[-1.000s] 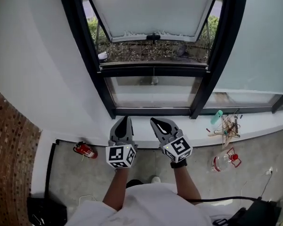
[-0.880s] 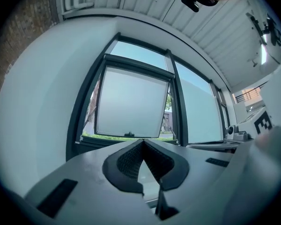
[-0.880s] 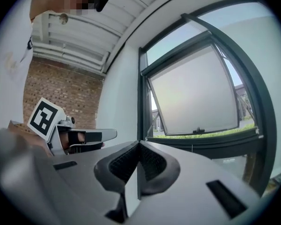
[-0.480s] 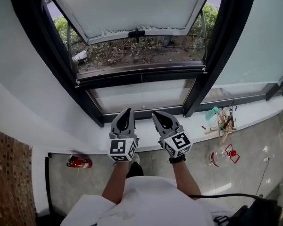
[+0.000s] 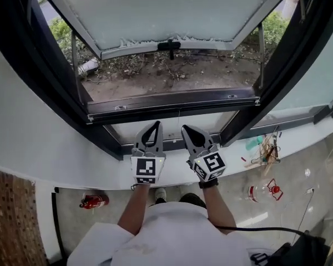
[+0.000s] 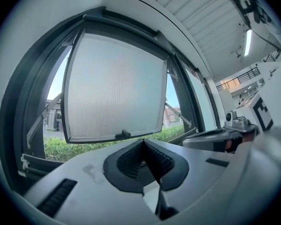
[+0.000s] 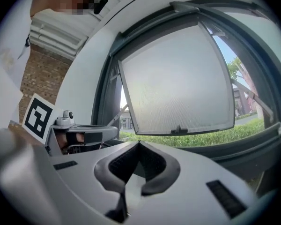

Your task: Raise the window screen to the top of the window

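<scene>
A black-framed window has its frosted sash (image 5: 166, 10) swung outward, with a dark handle (image 5: 169, 45) on the sash's lower edge. A dark horizontal rail (image 5: 172, 100) crosses the opening just above the lower glass pane. My left gripper (image 5: 154, 125) and right gripper (image 5: 187, 129) are held side by side over the white sill (image 5: 72, 165), just below that rail and not touching it. Both are shut with nothing between the jaws. The left gripper (image 6: 143, 142) faces the sash (image 6: 114, 88). The right gripper (image 7: 138, 144) faces the sash (image 7: 178, 88) too.
A red fire extinguisher (image 5: 92, 201) lies on the floor at the left. A plastic bottle (image 5: 265, 192) with a red cap lies at the right. Loose sticks and clips (image 5: 265, 148) sit on the sill. A black cable (image 5: 255, 230) runs across the floor. Brick wall (image 5: 11, 220) stands at the left.
Both grippers have moved forward together toward the window, from over the floor to above the sill. The window now fills more of the view. Both stayed shut.
</scene>
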{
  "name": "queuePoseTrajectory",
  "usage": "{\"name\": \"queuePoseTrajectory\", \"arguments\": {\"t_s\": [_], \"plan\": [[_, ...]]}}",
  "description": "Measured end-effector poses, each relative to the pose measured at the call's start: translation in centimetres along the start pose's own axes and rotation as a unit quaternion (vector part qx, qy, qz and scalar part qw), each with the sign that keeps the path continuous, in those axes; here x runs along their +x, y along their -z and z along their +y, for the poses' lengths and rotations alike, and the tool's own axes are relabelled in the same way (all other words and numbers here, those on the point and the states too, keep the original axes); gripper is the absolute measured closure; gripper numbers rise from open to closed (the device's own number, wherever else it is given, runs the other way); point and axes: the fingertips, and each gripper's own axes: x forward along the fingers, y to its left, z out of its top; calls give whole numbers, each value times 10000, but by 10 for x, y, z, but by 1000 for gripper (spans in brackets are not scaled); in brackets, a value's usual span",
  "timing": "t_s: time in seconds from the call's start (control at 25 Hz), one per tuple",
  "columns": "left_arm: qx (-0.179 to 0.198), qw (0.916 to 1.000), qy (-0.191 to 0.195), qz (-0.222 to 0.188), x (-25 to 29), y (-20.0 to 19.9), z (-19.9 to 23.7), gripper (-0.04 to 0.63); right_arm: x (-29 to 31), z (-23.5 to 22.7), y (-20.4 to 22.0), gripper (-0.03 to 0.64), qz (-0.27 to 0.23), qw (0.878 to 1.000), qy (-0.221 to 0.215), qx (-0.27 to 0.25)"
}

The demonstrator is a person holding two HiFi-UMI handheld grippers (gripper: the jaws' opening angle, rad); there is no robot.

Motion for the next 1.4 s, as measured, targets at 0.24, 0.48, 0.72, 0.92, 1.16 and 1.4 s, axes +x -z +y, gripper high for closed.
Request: {"name": "queuePoseTrajectory", "arguments": {"t_s": [0.24,0.48,0.72,0.92,1.16,1.4], "plan": [[430,9975,77,550,37,28,0,597,10,-25,38,617,394,9987,-104,319],[1331,9849,91,1106,58,45,-4,595,16,-51,71,617,740,9955,-106,587],[3088,9278,412,2052,65,68,-9,577,17,-58,113,617,1130,9896,-129,878],[3704,8928,723,2459,76,85,-7,494,24,-70,136,617,1332,9869,43,910],[3970,8687,971,2799,84,108,-3,480,39,-68,149,478,1179,9890,-1,895],[4304,8538,994,2755,86,111,-4,480,69,-63,176,448,1541,9834,-119,954]]}}
